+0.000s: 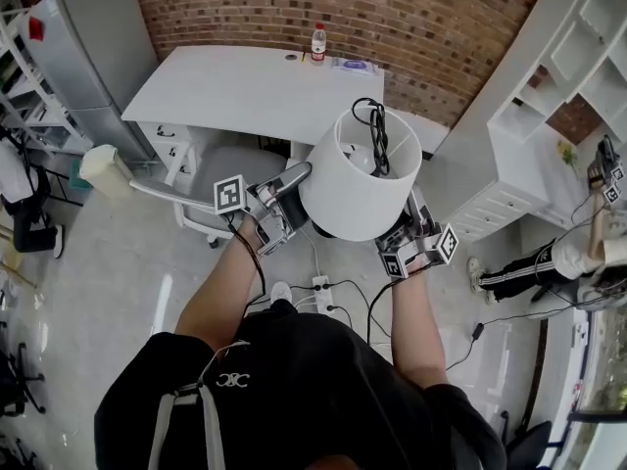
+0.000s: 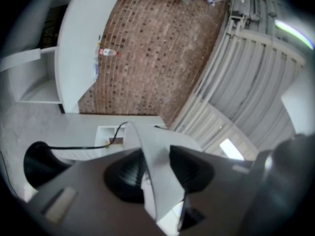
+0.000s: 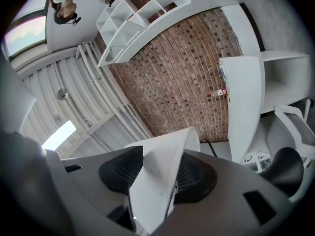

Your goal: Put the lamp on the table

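The lamp is held in the air in front of me, its white shade tilted, with a black cord bundled inside its top opening. My left gripper is shut on the shade's left wall; in the left gripper view the thin white shade runs between the two black pads. On the shade's right lower side my right gripper is shut too, the shade's rim pinched between its pads. The white table stands ahead against the brick wall.
A bottle and a small blue packet sit at the table's far edge. A grey office chair stands before the table. A white shelf unit is at the right, a power strip on the floor, a person's legs at right.
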`<action>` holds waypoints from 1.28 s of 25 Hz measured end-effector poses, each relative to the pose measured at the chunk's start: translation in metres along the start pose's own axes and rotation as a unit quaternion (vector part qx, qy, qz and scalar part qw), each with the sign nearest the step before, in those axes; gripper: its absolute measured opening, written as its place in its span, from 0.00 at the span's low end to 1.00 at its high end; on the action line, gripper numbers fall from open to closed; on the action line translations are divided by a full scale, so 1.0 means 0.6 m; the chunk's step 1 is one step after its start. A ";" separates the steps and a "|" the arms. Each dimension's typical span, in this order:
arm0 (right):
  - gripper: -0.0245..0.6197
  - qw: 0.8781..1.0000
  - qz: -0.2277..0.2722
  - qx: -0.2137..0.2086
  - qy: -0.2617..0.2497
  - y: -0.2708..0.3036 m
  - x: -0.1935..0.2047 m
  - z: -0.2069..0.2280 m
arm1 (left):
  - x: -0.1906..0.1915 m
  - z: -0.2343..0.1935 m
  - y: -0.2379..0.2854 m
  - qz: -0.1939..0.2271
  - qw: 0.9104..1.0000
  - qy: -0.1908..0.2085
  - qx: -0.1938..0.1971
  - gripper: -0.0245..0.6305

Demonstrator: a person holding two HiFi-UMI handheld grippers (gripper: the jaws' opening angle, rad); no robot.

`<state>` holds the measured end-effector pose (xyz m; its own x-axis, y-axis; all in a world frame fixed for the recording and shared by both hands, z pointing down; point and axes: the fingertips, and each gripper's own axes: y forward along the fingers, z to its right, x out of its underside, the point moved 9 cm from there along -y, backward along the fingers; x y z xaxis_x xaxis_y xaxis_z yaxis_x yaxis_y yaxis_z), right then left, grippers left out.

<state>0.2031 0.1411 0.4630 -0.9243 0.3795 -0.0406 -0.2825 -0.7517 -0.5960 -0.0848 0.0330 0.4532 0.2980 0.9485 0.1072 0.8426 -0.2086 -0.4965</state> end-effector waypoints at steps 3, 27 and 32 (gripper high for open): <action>0.32 1.000 0.003 -0.004 -0.005 0.061 -0.022 0.029 | -0.076 -0.007 0.020 -0.008 1.000 0.003 0.003 0.25; 0.32 1.000 0.006 0.012 -0.009 0.287 -0.159 0.213 | -0.374 -0.109 0.090 -0.008 1.000 -0.018 -0.005 0.25; 0.32 1.000 -0.006 0.014 0.003 0.349 -0.237 0.266 | -0.444 -0.150 0.132 0.007 1.000 -0.013 -0.011 0.25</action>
<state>0.2345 -0.1565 0.4719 -0.9189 0.3927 -0.0381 -0.3017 -0.7617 -0.5735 -0.0571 -0.2575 0.4630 0.2980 0.9514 0.0778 0.8487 -0.2268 -0.4779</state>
